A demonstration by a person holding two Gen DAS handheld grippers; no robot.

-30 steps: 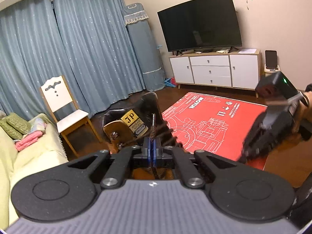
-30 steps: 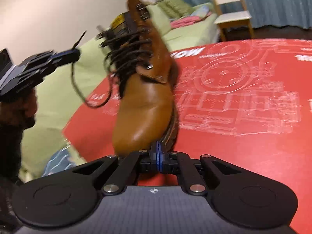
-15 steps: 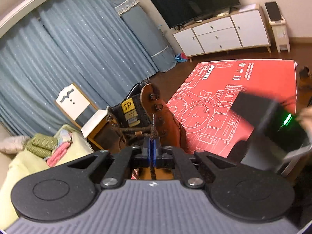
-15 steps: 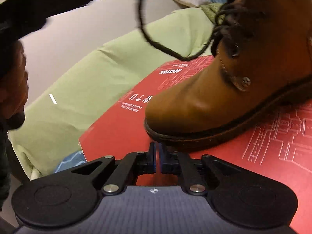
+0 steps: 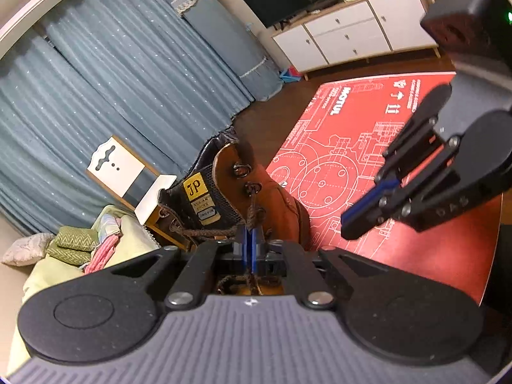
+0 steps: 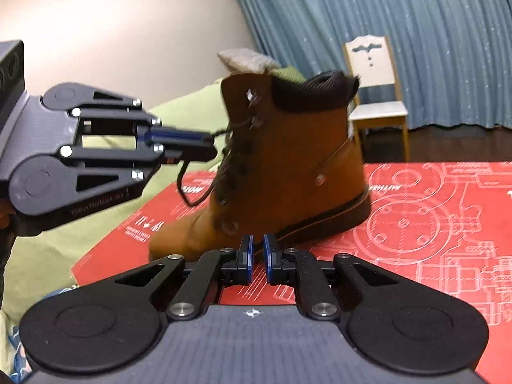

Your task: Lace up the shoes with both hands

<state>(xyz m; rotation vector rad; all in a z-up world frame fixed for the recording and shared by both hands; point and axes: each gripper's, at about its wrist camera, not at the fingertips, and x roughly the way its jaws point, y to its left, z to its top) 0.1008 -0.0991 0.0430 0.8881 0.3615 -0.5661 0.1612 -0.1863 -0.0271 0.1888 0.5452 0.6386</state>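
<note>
Pinching the dark braided lace (image 5: 252, 220) between its clenched blue pads, the left claw (image 5: 249, 246) holds the cord right at the boot's front, just ahead of its own fingertips. The lace runs from that grip up to the metal eyelets (image 5: 252, 188) immediately beyond, and a slack loop hangs below the claw, as the right wrist view shows. The right claw (image 6: 258, 257) is empty; its jaws are opening with nothing between them, and it sits low and close to the boot's (image 6: 288, 166) side, near the sole.

The step in hand looks like threading or tightening the upper part of the lacing: the lower eyelets already carry crossed lace, while the top ones appear bare. The next move probably calls for the right claw to come up to the boot's collar and take the cord the left claw offers, or to steady the boot. Because the lace is thin and limp, the grip has to land near its end.

Nearest each claw, the lace is rough and rope-like. Past it, the boot is smooth tan leather with a dark padded mesh collar, a thick dark sole and a yellow tongue label (image 5: 200, 200). It stands upright on a flat red mat (image 6: 432, 230) printed with white line drawings. Farther off are a pale green sofa (image 6: 96, 224), a white chair (image 6: 372, 96) and pleated blue curtains (image 6: 400, 16).
</note>
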